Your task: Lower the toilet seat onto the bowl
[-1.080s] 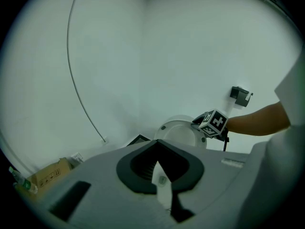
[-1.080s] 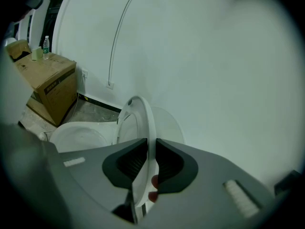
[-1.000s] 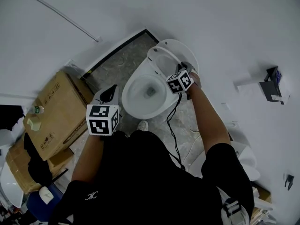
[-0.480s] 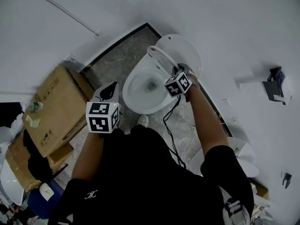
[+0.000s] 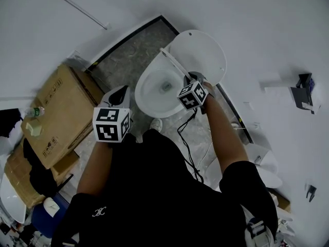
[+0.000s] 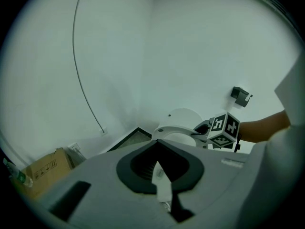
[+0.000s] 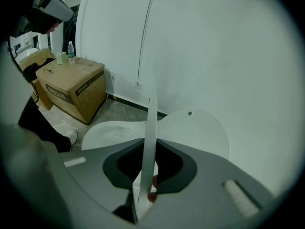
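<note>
The white toilet bowl (image 5: 157, 94) stands open, with its round lid (image 5: 203, 55) raised behind it. The toilet seat (image 5: 174, 63) stands between lid and bowl and shows edge-on as a thin white strip (image 7: 148, 142). My right gripper (image 5: 189, 80) is at the seat's right side. Its jaws (image 7: 145, 194) are closing on the seat's rim, which runs between them. My left gripper (image 5: 121, 94) hangs left of the bowl, shut and holding nothing. In the left gripper view the seat (image 6: 172, 130) and the right gripper's marker cube (image 6: 224, 130) show ahead.
A big cardboard box (image 5: 56, 117) with a bottle (image 5: 33, 112) on it stands left of the toilet. A black cable (image 5: 187, 138) trails from the right gripper. A dark wall fitting (image 5: 302, 89) is at the right, and white ceramic pieces (image 5: 267, 171) lie at the lower right.
The seat has swung away from the lid towards the bowl, from face-on to edge-on. The right gripper has moved with it. The left gripper has barely moved.
</note>
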Motion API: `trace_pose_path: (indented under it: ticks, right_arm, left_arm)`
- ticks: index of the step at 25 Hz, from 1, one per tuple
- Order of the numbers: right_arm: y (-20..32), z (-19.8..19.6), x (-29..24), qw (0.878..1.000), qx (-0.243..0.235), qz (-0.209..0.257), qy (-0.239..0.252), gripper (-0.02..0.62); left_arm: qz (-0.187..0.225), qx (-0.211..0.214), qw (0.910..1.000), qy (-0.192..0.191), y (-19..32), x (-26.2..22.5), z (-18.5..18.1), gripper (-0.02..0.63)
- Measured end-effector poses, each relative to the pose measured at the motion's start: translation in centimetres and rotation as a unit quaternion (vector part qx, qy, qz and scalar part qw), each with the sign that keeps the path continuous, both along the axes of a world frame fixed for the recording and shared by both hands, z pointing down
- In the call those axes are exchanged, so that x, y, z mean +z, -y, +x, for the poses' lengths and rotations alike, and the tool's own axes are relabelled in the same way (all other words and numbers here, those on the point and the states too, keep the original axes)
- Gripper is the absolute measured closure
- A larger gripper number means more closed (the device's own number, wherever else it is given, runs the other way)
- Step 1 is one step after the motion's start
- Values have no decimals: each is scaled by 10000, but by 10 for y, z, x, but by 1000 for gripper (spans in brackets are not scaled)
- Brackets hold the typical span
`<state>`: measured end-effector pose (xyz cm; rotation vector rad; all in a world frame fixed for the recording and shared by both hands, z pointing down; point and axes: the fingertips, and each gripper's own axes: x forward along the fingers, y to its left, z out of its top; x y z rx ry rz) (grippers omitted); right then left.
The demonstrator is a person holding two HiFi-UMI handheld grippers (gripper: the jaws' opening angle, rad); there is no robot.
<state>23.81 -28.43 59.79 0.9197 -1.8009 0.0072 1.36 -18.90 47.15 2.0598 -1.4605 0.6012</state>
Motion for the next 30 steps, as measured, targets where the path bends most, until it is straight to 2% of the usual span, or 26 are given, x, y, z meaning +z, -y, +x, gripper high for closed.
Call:
trace_pose_path:
  ticks: [11, 17, 30]
  right_arm:
    - [-67, -57, 47, 9980, -270, -562, 49, 509]
    - [-96, -81, 76, 9951, -321, -940, -6, 488]
    - [-143, -121, 142, 9885, -510, -1402, -263, 447]
  left_arm:
    - [-189, 66, 9997, -159, -18, 17, -30, 598]
    - [-241, 231, 9994, -35, -33, 30, -47, 598]
    - [-629, 325, 9971, -271, -57, 87, -69, 598]
